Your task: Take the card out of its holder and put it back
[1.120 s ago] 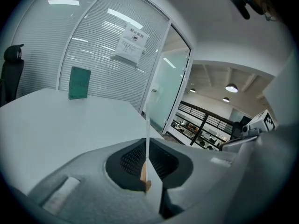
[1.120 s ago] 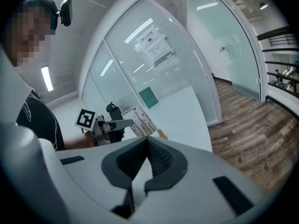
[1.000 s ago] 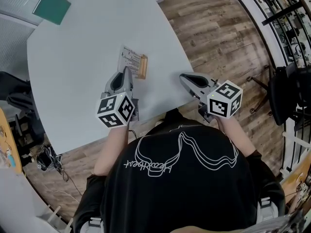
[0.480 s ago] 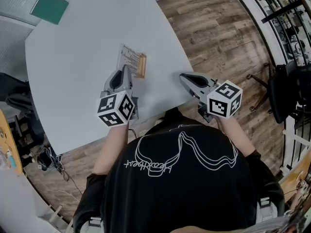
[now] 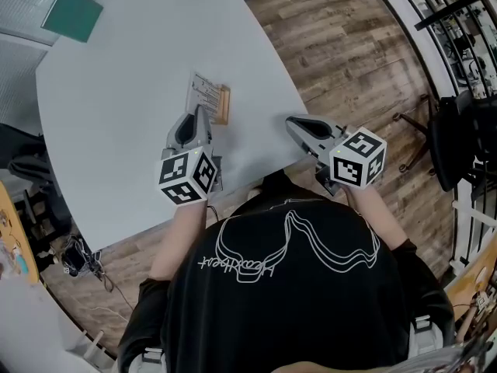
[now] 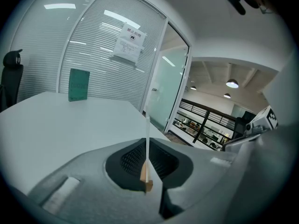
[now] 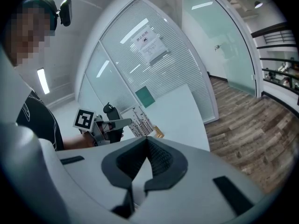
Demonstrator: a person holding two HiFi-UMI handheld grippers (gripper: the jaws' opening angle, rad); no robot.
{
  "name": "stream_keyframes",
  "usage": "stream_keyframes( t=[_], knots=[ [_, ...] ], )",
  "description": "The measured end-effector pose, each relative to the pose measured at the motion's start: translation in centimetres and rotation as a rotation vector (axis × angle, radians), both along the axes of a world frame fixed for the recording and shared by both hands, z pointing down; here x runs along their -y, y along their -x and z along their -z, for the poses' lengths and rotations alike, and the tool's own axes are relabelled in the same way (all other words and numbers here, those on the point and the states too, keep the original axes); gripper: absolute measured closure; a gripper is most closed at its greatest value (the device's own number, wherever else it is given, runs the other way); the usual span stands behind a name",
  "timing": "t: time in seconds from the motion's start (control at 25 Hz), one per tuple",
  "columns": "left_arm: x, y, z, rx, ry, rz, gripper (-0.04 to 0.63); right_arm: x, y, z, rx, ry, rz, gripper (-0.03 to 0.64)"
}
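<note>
Pinching the near edge of the card (image 5: 205, 92), the left gripper (image 5: 203, 116) has its jaws drawn almost together, with only the thin white sheet between the pads. Its own view shows the card edge-on, rising straight up out of the narrow gap. At the foot of the card, just beyond the jaw tips, sits the small wooden holder (image 5: 224, 105). The card stands upright in it, a little above the middle of the head view.

To the right of centre, the right gripper (image 5: 293, 121) is at the table's right-hand edge, well apart from card and holder. Its jaws are closed on each other with nothing between them. Both grippers point toward the top of the frame, each with its marker cube at the rear, nearest the person.

The white table (image 5: 124, 61) fills the upper left of the head view. A green panel (image 5: 71, 12) shows at the far upper-left corner, well away from the card. Wooden flooring (image 5: 349, 45) runs down the right side, with a black chair (image 5: 458, 142) at the right edge. The person's black shirt (image 5: 295, 309) fills the bottom of the frame.
</note>
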State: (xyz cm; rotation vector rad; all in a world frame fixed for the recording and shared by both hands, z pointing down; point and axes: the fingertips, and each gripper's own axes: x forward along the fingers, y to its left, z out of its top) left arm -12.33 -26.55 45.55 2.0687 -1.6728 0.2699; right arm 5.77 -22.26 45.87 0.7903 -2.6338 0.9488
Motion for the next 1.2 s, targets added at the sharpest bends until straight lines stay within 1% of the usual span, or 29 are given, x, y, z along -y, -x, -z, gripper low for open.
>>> stream_keyframes(
  t=[0.12, 0.2, 0.36, 0.52, 0.72, 0.88, 0.92, 1.0, 1.08, 1.2],
  knots=[
    [0.0, -0.4, -0.2, 0.034, -0.003, -0.017, 0.569, 0.0, 0.1, -0.3, -0.001, 0.008, -0.003, 0.611],
    [0.0, -0.7, -0.6, 0.044, 0.002, -0.021, 0.569, -0.1, 0.0, -0.5, -0.001, 0.012, -0.004, 0.611],
    [-0.3, -0.7, -2.0, 0.026, 0.045, -0.022, 0.569, -0.5, -0.2, -0.8, 0.000, 0.012, -0.009, 0.611],
    [-0.4, -0.8, -4.4, -0.003, 0.120, -0.027, 0.569, -0.8, -0.3, -0.9, -0.002, 0.016, -0.018, 0.611],
    [-0.5, -1.0, -5.7, -0.005, 0.131, -0.030, 0.569, -1.1, -0.6, -1.0, 0.001, 0.020, -0.032, 0.611],
    [-0.8, -1.3, -6.2, -0.035, 0.154, -0.041, 0.568, -1.5, -0.6, -1.0, 0.008, 0.018, -0.039, 0.611],
    [-0.9, -1.3, -6.2, -0.043, 0.151, -0.045, 0.558, -1.6, -0.5, -0.9, 0.009, 0.017, -0.039, 0.611],
    [-1.0, -1.4, -5.9, -0.055, 0.141, -0.051, 0.506, -1.9, -0.5, -0.9, 0.012, 0.014, -0.040, 0.611],
    [-1.0, -1.3, -5.5, -0.064, 0.130, -0.053, 0.469, -2.1, -0.5, -0.7, 0.015, 0.011, -0.043, 0.611],
    [-1.4, -0.8, -4.7, -0.074, 0.113, -0.052, 0.446, -2.4, -0.4, -0.2, 0.028, 0.001, -0.053, 0.611]
  ],
)
